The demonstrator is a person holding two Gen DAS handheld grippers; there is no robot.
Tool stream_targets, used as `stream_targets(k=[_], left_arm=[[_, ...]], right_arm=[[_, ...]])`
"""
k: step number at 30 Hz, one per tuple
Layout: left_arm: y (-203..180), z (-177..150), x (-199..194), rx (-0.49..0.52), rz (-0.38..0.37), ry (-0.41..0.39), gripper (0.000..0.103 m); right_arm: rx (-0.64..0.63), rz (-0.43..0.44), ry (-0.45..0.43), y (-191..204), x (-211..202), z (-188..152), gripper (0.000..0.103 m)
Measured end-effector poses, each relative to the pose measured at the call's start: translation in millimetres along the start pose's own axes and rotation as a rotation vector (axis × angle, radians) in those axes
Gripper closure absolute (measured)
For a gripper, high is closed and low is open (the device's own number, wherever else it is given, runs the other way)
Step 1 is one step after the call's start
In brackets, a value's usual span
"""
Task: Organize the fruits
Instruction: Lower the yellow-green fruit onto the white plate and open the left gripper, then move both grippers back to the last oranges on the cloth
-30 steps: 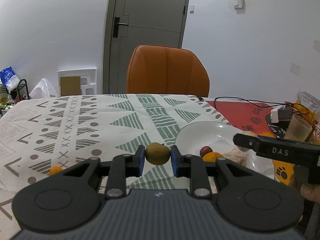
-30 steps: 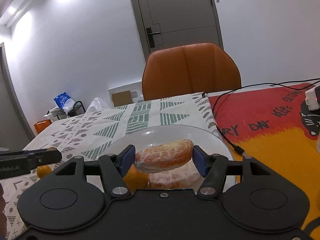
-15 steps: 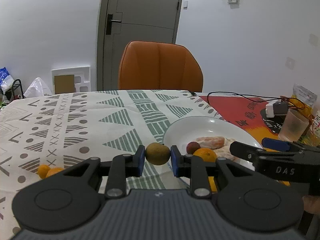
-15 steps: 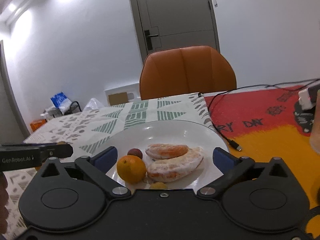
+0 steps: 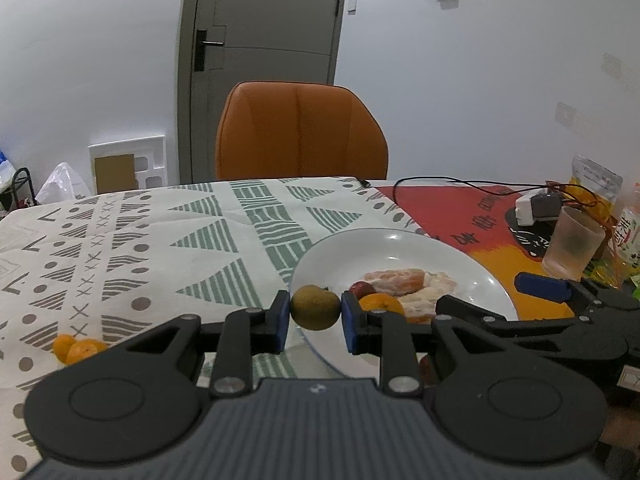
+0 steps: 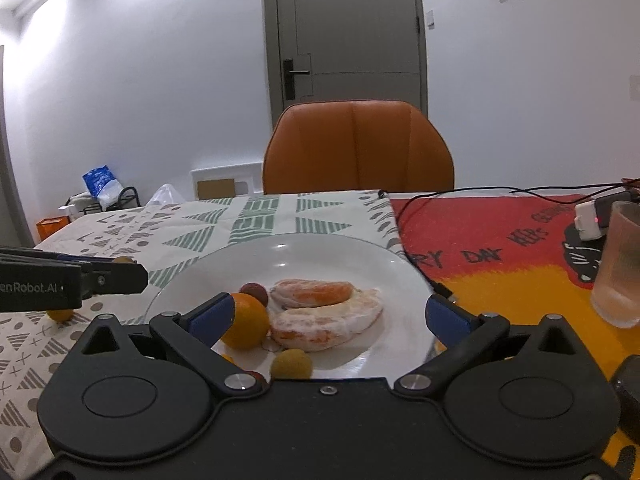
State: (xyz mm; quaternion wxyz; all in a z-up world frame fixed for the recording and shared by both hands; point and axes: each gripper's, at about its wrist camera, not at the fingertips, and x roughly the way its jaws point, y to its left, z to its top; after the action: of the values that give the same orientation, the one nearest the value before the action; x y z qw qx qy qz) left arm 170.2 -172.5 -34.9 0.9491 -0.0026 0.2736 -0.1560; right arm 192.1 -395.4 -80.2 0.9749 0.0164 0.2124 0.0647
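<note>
While the left gripper (image 5: 315, 312) clamps a small brownish-green fruit (image 5: 315, 307) just above the near rim of the white plate (image 5: 472, 268), it should release low over bare plate, clear of the right gripper (image 6: 327, 314), whose empty jaws have just opened wide.

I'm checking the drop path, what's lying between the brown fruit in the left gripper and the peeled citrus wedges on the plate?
In the left wrist view, a small red fruit and a whole orange lie between the brown fruit and the peeled wedges.
</note>
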Motion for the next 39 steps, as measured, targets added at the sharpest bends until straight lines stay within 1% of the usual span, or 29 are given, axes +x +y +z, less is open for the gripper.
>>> stream_targets(k=[7, 10, 13, 16, 21, 29, 34, 39], left_arm=[[-12.5, 1.6, 5.0, 0.021, -0.021, -0.004, 0.077], [-14.6, 1.8, 6.9, 0.024, -0.026, -0.005, 0.077], [-14.6, 2.3, 8.0, 0.019, -0.026, -0.006, 0.077], [-13.2, 3.3, 9.4, 0.013, -0.029, 0.004, 0.077], [-10.7, 4.2, 4.8, 0.010, -0.028, -0.004, 0.075], [8.1, 4.7, -7.6, -0.018, 0.002, -0.009, 0.074], [27.4, 2.3, -17.8, -0.040, 0.036, -0.006, 0.073], [50.3, -2.7, -27.7, -0.068, 0.088, 0.005, 0.065]], right_arm=[[0.020, 0.030, 0.004, -7.4, 1.6, -1.1, 0.000], [0.008, 0.037, -0.006, -5.7, 0.3, -1.1, 0.000], [0.006, 0.027, -0.022, -4.2, -2.9, -0.1, 0.000], [0.021, 0.045, -0.030, -4.8, -6.2, 2.5, 0.000], [0.046, 0.063, -0.023, -5.1, -7.7, 4.9, 0.000], [0.077, 0.080, -0.003, -2.0, -10.0, 6.6, 0.000], [0.080, 0.102, 0.005, 9.2, -12.3, 7.4, 0.000], [0.073, 0.133, 0.012, 26.7, -12.2, 5.8, 0.000]])
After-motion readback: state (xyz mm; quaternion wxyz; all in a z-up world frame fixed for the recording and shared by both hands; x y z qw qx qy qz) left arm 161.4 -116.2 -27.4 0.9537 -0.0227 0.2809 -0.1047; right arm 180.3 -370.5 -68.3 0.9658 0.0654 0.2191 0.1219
